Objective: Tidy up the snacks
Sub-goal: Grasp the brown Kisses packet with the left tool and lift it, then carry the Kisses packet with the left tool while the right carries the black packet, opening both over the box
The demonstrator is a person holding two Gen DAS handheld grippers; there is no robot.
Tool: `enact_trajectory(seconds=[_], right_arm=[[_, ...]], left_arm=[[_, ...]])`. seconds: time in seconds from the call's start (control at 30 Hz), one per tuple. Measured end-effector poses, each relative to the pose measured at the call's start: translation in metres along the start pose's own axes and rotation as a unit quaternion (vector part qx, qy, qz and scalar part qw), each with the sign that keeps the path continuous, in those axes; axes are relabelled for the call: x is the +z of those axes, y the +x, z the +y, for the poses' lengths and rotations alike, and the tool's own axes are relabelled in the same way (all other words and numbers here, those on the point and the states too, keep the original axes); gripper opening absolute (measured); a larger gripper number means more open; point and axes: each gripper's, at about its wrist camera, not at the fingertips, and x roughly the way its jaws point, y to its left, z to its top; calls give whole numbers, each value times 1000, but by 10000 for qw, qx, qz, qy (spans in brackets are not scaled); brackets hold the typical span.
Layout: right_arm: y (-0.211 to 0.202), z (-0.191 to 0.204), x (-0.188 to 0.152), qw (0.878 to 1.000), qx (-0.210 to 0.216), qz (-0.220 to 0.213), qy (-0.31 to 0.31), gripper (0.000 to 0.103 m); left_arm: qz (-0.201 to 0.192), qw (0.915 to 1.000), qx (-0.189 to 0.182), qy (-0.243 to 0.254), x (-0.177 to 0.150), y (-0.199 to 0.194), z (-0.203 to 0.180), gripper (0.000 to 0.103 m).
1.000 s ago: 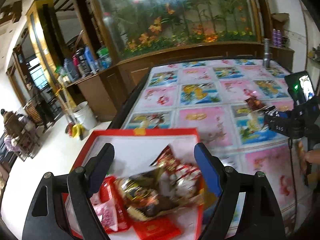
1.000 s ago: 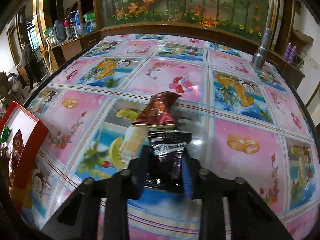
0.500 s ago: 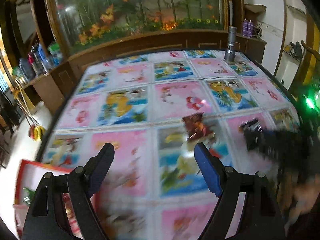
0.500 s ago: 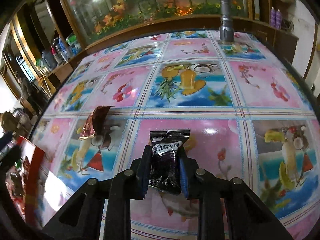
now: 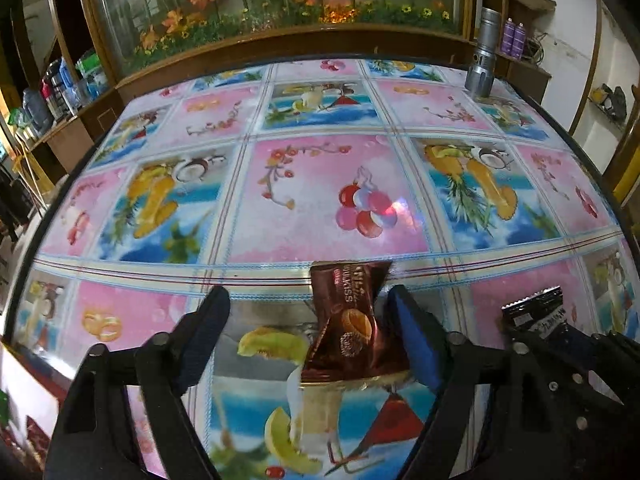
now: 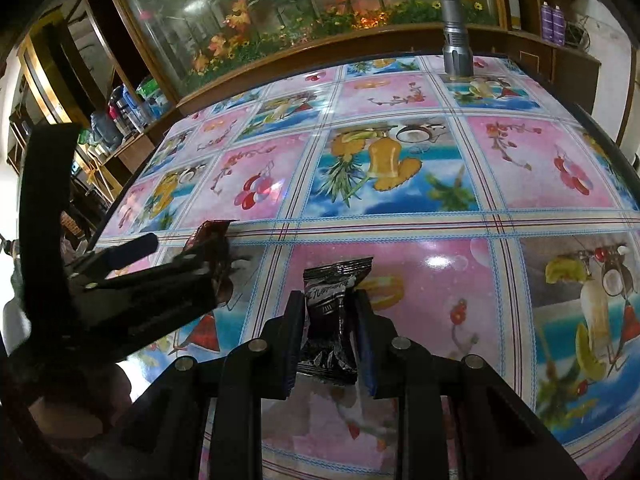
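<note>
In the left wrist view the left gripper is spread wide over the table, its two blue pads far apart. One brown packet lies on the cloth between them, close against the right pad; whether it actually touches that pad is hard to tell. The left pad stands clear of it. At the right edge the right gripper shows from the side, with the crimped end of one black packet sticking out of it. A slice of the red tray sits at the lower left corner, with something red inside, too blurred to name. One metal torch stands upright at the far right of the table.

In the right wrist view the right gripper is closed down on the black packet, both pads pressing its sides, and the packet stands upright with its top above the fingertips. This is the only view that shows the grip itself. The left gripper enters from the left, its fingers around the brown packet, which is mostly hidden here. The torch stands at the far edge. The tray is out of this view.

Counted: two packets, two grippers, one torch, one tray.
</note>
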Motion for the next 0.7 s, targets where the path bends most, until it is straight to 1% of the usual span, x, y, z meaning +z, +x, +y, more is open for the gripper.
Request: enact_trajectory(seconds=[0.03, 0.07, 0.1, 0.13, 0.2, 0.33, 0.43, 0.5, 0.7], right_arm=[[0, 1, 0, 10000, -8, -5, -13, 25], [1, 1, 0, 10000, -13, -8, -23, 25], [1, 2, 0, 10000, -20, -12, -32, 26], [1, 2, 0, 10000, -22, -15, -34, 25], [1, 2, -1, 10000, -14, -19, -24, 25], [1, 2, -1, 10000, -31, -18, -51, 25], [0, 1, 0, 10000, 31, 0, -12, 24], [0, 1, 0, 9998, 176, 14, 36, 24], [-8, 12, -1, 9973, 715, -101, -104, 23]], left_arm=[[-30, 9999, -101, -71, 0, 1, 2, 65], [-66, 9997, -217, -102, 1, 2, 3, 52], [-95, 9997, -238, -57, 1, 1, 2, 40], [-117, 9997, -229, 40, 0, 0, 0, 34], [-152, 9995, -227, 184, -3, -3, -3, 32], [-117, 9992, -317, 196, -12, -11, 2, 30], [-71, 9989, -433, 146, -23, -24, 10, 26], [-114, 9987, -487, 123, -33, -36, 15, 23], [-274, 9978, -596, 119, -64, -74, 28, 23]])
